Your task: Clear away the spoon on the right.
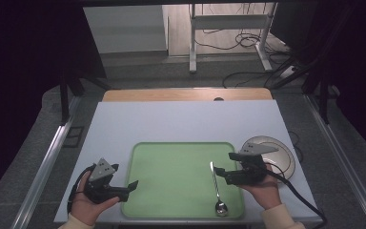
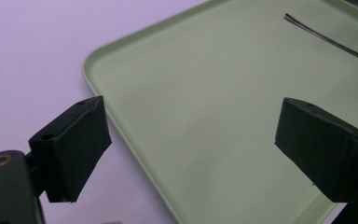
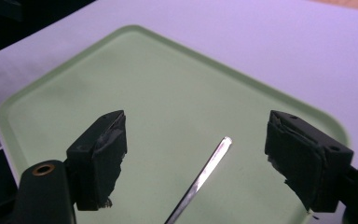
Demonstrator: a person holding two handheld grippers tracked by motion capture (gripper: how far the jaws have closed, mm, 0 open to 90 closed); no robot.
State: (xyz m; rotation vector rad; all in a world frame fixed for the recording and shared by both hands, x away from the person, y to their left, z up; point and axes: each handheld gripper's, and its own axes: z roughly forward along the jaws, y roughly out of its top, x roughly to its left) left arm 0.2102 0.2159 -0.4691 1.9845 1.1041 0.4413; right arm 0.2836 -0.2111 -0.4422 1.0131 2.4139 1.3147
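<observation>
A: Where is the spoon (image 1: 217, 190) in the high view?

B: Lower right of centre, flat on the green tray (image 1: 171, 157) near its right edge. The bowl sits toward the bottom of the frame and the handle runs up the frame, leaning a little left.

A: Which gripper is nearer to it?

B: The right gripper (image 1: 224, 172), clearly. It hovers just right of the handle's upper half, jaws pointing toward the left of the frame. The left gripper (image 1: 128, 187) sits at the tray's lower-left corner, well apart from the spoon.

A: Is either one holding anything?

B: No. In the right gripper view the jaws are spread wide with the handle tip (image 3: 223, 142) lying between and below them, untouched by either pad. In the left gripper view the jaws are also spread, straddling the tray rim (image 2: 93, 79) with nothing between.

A: So what does a grasp turn on?

B: I'd say closing across the thin handle, not along it.
</observation>
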